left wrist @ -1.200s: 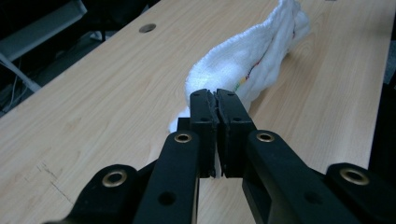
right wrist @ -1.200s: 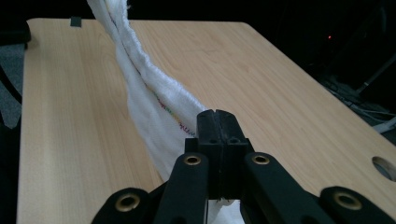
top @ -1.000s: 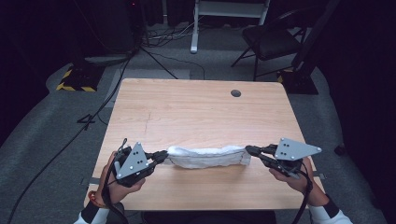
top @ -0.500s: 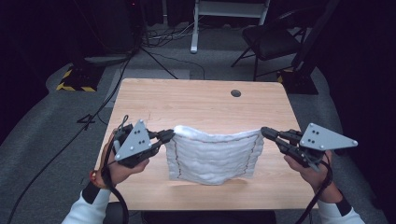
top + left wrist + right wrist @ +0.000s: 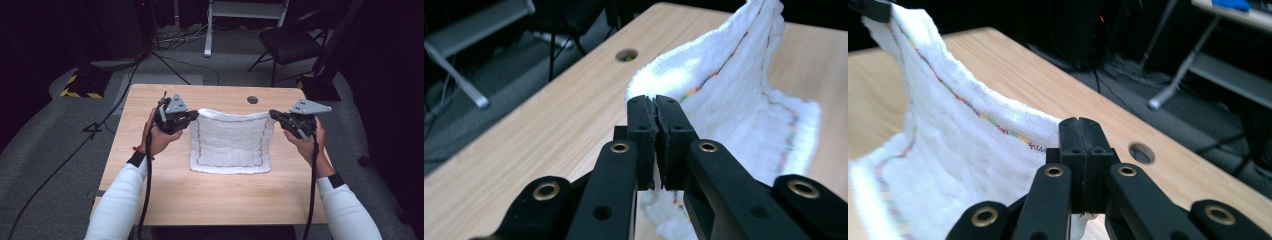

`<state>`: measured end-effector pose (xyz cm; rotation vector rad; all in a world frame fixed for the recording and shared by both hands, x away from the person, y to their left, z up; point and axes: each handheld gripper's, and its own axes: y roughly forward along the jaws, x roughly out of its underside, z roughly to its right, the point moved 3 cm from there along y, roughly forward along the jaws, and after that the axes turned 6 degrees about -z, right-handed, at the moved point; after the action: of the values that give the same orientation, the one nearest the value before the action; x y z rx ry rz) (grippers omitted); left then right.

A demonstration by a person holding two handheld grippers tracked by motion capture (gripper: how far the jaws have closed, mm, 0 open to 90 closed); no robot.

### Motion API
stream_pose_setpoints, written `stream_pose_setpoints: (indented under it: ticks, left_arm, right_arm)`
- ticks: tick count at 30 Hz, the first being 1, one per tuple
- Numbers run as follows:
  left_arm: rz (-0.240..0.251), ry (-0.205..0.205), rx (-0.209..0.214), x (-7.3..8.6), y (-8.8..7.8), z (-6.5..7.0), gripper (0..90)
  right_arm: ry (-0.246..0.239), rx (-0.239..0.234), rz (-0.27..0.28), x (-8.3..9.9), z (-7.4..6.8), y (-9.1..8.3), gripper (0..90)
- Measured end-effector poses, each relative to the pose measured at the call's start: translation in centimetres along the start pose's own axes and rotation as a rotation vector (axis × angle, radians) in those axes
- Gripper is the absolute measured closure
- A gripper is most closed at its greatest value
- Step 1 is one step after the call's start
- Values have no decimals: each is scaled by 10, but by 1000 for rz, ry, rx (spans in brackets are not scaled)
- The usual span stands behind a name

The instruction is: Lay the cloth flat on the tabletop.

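Left gripper (image 5: 656, 107) clamping corner of white cloth (image 5: 744, 100), jaws pressing together. Cloth rising up right, coloured stitching running along edge. Round hole (image 5: 626, 54) sitting in wooden table (image 5: 549, 125) beyond.

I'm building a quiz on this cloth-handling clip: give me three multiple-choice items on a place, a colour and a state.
1. Where does the round hole lie on the table?
A. near the far edge
B. near the person's edge
C. under the cloth

2. What colour is the cloth?
A. blue
B. white with multicoloured stitching
C. black

3. How is the cloth held?
A. lying untouched
B. by one gripper
C. far corners clamped by the left gripper and the right gripper

Answers: A, it sits beyond the cloth; B, stitching runs inside the border; C, both jaw pairs pinch corners.
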<state>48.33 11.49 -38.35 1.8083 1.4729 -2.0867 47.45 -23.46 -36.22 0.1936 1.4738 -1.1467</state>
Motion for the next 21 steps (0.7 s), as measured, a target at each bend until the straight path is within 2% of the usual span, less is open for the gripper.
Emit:
stream_pose_setpoints:
  ticks: [4, 9, 11, 13, 15, 16, 18, 19, 21]
  left_arm:
    - [-50, -49, -37, 6, 43, -18, 859]
    - [-111, -104, -81, 18, 80, -32, 854]
    - [-137, -125, -125, 22, 92, -35, 812]
    - [-157, -150, -128, 25, 101, -37, 758]
    - [-182, -156, -135, 26, 106, -36, 691]
    - [-191, -155, -138, 27, 107, -35, 676]
    - [-189, -164, -136, 27, 107, -33, 611]
    - [-192, -159, -122, 28, 105, -31, 574]
    - [-196, -139, -118, 29, 101, -27, 517]
  right_arm:
    - [54, 21, -44, 10, 19, 36, 900]
    - [53, 67, -131, 24, 30, 75, 900]
    - [49, 92, -166, 29, 33, 89, 897]
    - [55, 113, -192, 34, 35, 100, 878]
    - [56, 127, -224, 39, 36, 108, 821]
    - [60, 127, -227, 40, 37, 110, 820]
    - [74, 115, -235, 44, 38, 111, 776]
    - [81, 111, -238, 47, 38, 111, 738]
    - [90, 82, -235, 51, 37, 107, 735]
